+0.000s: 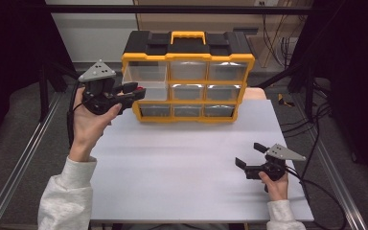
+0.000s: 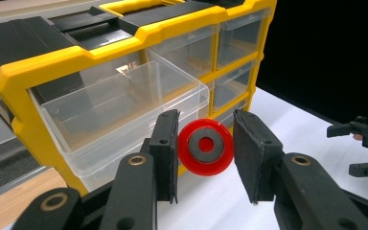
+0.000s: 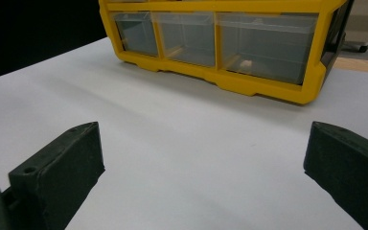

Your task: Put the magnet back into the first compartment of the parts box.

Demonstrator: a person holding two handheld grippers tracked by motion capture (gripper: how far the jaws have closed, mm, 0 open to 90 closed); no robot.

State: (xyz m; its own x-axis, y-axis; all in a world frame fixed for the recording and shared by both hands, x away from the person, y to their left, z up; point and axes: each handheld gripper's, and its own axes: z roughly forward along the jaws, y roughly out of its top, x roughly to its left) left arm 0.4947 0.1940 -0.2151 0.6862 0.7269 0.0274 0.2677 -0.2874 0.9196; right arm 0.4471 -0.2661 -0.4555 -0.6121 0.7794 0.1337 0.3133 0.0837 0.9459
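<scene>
red disc (image 2: 205, 147) clamped in left tongs (image 2: 205, 158), flat face toward camera; right tongs (image 3: 203, 177) spread wide.

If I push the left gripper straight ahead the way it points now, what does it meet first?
Most likely the pulled-out clear drawer at the top left of the yellow organizer. The left gripper, shut on the red disc, points at the drawer's front corner; depth is hard to judge.

Small pale item (image 3: 245, 63) in bottom drawer (image 3: 263, 45) — too blurred to identify.
</scene>
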